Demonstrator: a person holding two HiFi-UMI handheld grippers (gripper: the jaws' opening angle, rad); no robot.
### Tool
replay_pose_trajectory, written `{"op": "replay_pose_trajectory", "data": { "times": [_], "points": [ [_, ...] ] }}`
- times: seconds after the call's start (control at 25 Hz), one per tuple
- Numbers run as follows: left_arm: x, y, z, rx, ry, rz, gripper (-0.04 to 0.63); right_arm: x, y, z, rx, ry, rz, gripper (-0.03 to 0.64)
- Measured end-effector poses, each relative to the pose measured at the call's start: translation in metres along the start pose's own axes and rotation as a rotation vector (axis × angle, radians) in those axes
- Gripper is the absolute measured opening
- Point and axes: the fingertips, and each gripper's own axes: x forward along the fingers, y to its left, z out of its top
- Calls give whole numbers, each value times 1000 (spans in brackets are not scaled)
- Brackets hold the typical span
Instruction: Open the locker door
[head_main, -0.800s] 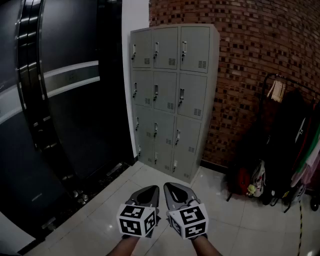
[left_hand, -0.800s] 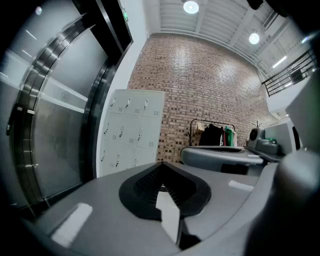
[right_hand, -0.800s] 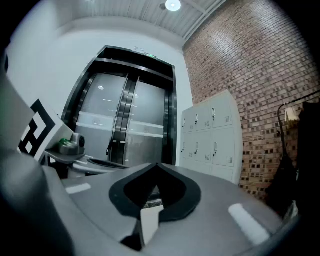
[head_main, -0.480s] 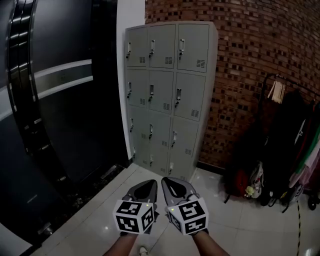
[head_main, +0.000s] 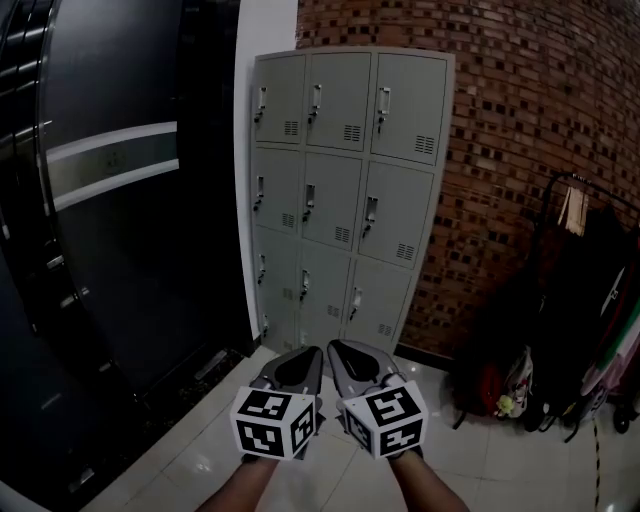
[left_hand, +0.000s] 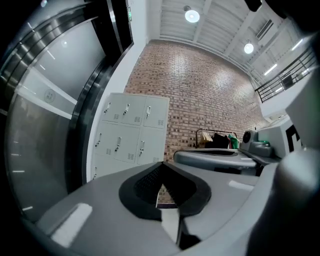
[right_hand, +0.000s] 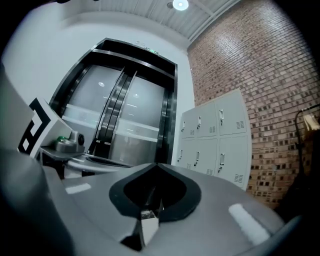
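A grey metal locker cabinet (head_main: 340, 190) with a grid of small doors stands against the brick wall, each door with a handle and vent; all doors look closed. It also appears in the left gripper view as the locker cabinet (left_hand: 127, 135) and in the right gripper view as the locker cabinet (right_hand: 215, 137). My left gripper (head_main: 298, 366) and right gripper (head_main: 352, 360) are held side by side low in the head view, well short of the lockers. Both have their jaws together with nothing between them.
Dark glass doors (head_main: 110, 200) fill the left side. A brick wall (head_main: 520, 110) runs behind and to the right of the lockers. A clothes rack with bags and hanging items (head_main: 580, 320) stands at the right. The floor (head_main: 190, 450) is glossy white tile.
The lockers now sit larger and slightly higher in the head view, so I have come a little closer. Both grippers stay side by side and shut.
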Motion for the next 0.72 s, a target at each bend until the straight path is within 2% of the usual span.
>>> {"op": "replay_pose_trajectory", "data": {
  "times": [0.32,0.72],
  "points": [
    [35,79,28,0,-27,-2,6,87,-6,21,-19,-31,-16,0],
    [81,137,38,-7,-29,12,6,156,-29,8,5,-19,-28,0]
  ]
}}
